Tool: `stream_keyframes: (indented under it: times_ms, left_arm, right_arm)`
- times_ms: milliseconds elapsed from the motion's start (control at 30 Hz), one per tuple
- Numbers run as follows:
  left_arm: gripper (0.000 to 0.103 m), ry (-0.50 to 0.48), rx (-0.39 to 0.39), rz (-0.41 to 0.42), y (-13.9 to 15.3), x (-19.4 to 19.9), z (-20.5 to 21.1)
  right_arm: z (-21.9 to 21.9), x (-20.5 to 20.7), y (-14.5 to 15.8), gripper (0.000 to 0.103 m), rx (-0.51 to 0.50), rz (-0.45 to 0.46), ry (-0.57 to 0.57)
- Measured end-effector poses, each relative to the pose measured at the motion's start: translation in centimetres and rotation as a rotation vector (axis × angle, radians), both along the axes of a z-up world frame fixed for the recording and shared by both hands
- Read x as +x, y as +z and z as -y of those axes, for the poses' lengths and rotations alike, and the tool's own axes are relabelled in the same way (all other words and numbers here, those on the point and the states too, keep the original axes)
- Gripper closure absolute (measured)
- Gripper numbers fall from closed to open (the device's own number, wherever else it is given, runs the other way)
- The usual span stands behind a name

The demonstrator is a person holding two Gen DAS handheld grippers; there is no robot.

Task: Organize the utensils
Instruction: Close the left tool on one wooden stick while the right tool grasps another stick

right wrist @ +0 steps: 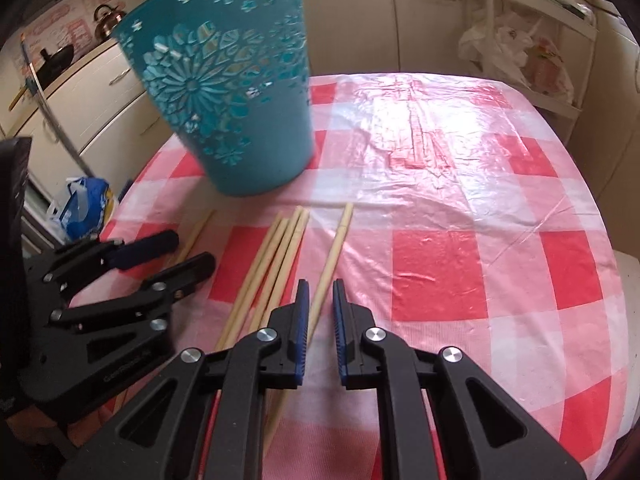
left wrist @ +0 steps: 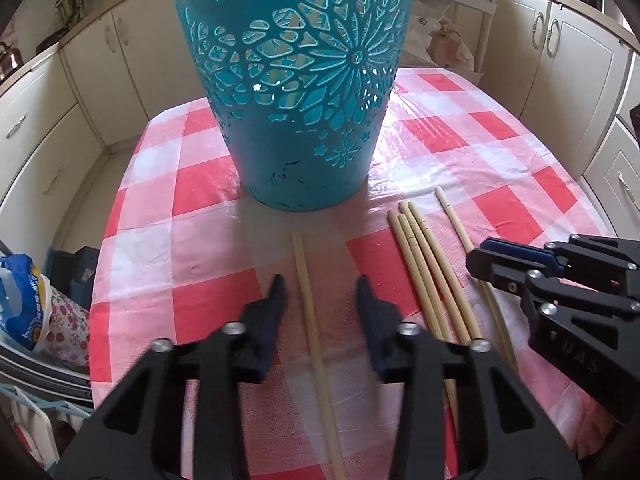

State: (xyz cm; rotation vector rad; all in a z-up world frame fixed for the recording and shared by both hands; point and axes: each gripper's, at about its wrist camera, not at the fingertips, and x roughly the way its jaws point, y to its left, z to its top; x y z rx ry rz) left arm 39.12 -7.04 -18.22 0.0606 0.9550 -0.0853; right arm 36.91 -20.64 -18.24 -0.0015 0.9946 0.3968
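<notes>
Left wrist view: single chopstick [left wrist: 310,312] lying flat on the worktop [left wrist: 200,300], running near to far between the fingers of the left hand-held gripper [left wrist: 320,304], jaws wide apart, nothing held, not touching the stick as far as can be judged. Just to the right, bundle of three chopsticks [left wrist: 424,264] side by side, then one more chopstick [left wrist: 460,232] farther right, partly under the right hand-held gripper [left wrist: 484,264]. Beyond, at the far side, teal perforated basket [left wrist: 296,80], upright, well apart from the sticks.

Right wrist view: right hand-held gripper [right wrist: 321,312] with a narrow gap, straddling the rightmost chopstick [right wrist: 334,252]; contact with the pads not certain, so not yet a firm hold.

Step in hand, by judgement: grasping of sticks, one for each gripper, none lifted yet. Next move: closing on each stick near its middle, lifting level, carrying over the basket rim, tipping one end down, releasing inside.
</notes>
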Motion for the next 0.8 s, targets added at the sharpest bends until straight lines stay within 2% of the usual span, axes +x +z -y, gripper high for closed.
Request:
stream_keyframes:
  times_ms: [33,100,267,400,467,567,800]
  left_arm:
    - [0.093,0.002,-0.014,-0.001,0.0,0.0,-0.2]
    - [0.098,0.014,-0.072,-0.013,0.1,-0.2,-1.1]
    - [0.096,0.024,-0.082,-0.037,0.2,-0.7,-1.9]
    - [0.095,-0.002,-0.013,-0.041,0.2,-0.8,-1.1]
    - [0.097,-0.015,0.018,-0.032,0.2,-1.0,-0.6]
    - [0.098,-0.014,-0.008,-0.041,0.3,-1.3,-0.7]
    - [0.097,-0.006,0.030,-0.040,0.2,-1.5,-0.5]
  right_arm:
    - [-0.1,0.0,0.0,0.090,-0.005,0.001,0.004]
    - [0.0,-0.2,0.2,0.091,0.015,-0.019,0.024]
    - [0.0,-0.2,0.2,0.092,-0.002,-0.016,0.026]
    - [-1.0,-0.3,0.2,0.092,-0.054,0.005,0.036]
    - [-0.9,-0.4,0.3,0.094,-0.039,-0.018,0.049]
    - [-0.5,-0.9,0.4,0.097,-0.048,-0.028,0.055]
    - [-0.9,-1.0,0.4,0.096,-0.098,0.005,0.046]
